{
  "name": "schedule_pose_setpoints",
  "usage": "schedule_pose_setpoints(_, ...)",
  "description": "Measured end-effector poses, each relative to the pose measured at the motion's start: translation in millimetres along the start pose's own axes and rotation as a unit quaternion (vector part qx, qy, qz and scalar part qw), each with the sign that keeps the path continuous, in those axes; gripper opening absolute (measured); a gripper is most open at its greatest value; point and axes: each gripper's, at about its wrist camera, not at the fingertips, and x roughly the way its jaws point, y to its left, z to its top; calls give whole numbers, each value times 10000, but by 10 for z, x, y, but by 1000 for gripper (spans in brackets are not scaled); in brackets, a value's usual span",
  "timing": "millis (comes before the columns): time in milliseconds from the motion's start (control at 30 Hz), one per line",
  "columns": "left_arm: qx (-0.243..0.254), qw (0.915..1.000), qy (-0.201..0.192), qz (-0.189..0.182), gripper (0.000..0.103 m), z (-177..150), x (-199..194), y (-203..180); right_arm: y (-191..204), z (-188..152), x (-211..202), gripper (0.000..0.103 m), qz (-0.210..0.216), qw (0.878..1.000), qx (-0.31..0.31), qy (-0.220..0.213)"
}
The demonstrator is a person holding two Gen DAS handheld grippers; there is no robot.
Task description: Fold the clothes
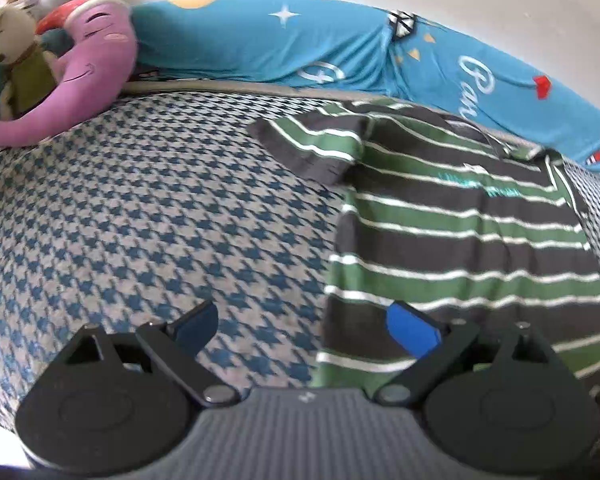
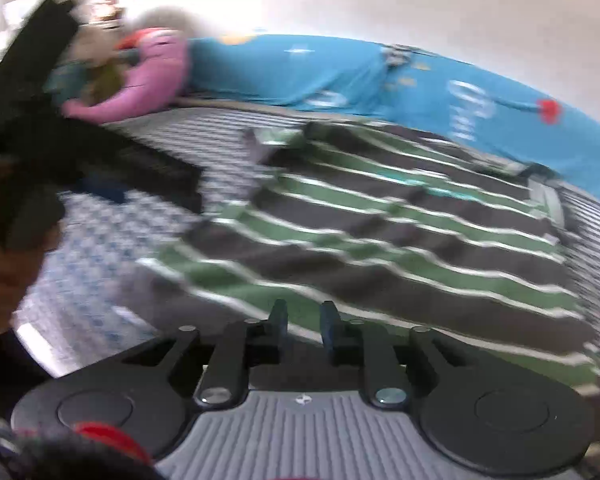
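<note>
A shirt [image 1: 460, 240] striped in green, dark grey and white lies spread flat on the houndstooth bed cover [image 1: 160, 220], one short sleeve out to the left. My left gripper [image 1: 304, 328] hovers open wide over the shirt's lower left edge; its right pad [image 1: 412, 330] is above the cloth and its left pad [image 1: 196, 326] is above the bare cover. In the blurred right wrist view, my right gripper [image 2: 304, 320] is above the bottom hem of the shirt [image 2: 380, 240]. Its jaws stand a narrow gap apart, with nothing between them. The left gripper [image 2: 100, 172] shows there as a dark blur.
A bright blue printed cloth [image 1: 300, 40] runs along the far side of the bed against a white wall. A purple plush elephant [image 1: 92, 68] and a beige plush rabbit [image 1: 8, 40] lie at the far left corner. A hand [image 2: 4, 248] shows at the left edge.
</note>
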Motion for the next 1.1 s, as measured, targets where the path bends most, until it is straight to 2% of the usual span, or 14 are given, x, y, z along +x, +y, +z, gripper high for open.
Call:
schedule_pose_setpoints(233,281,9994,123,-154,96,-58,76,-169,-515,-130,-251,20,-722,9948,717,64)
schedule_pose_setpoints(333,300,9991,178,-233,96,-66,95,-191,-703,-180,-359,23,-1076,9900,909,67)
schedule_pose_setpoints(400,298,9990,208,-266,96,-69,110,-200,-849,-223,-411,29,-1250,9860,1096,104)
schedule_pose_setpoints(533,268,9989,265,-289,96,-61,144,-215,-1093,-292,-523,31,-1679,9763,1359,81)
schedule_pose_setpoints(700,295,9986,292,-331,96,-60,167,-252,-1372,-406,-599,48,-2121,9582,1917,114)
schedule_pose_setpoints(800,346,9983,297,-361,96,-64,181,-283,-1518,-486,-581,53,-2208,9455,2379,260)
schedule_pose_setpoints(967,371,9980,313,-399,96,-68,195,-322,-1644,-588,-521,54,-1969,9345,2929,457)
schedule_pose_setpoints(1033,380,9979,326,-418,96,-72,203,-335,-1627,-608,-495,46,-1882,9365,2920,479)
schedule_pose_setpoints(1067,387,9978,332,-430,96,-74,206,-344,-1608,-615,-478,25,-1871,9382,2867,510)
schedule_pose_setpoints(1100,397,9977,336,-441,96,-77,209,-352,-1593,-625,-463,11,-1882,9396,2804,550)
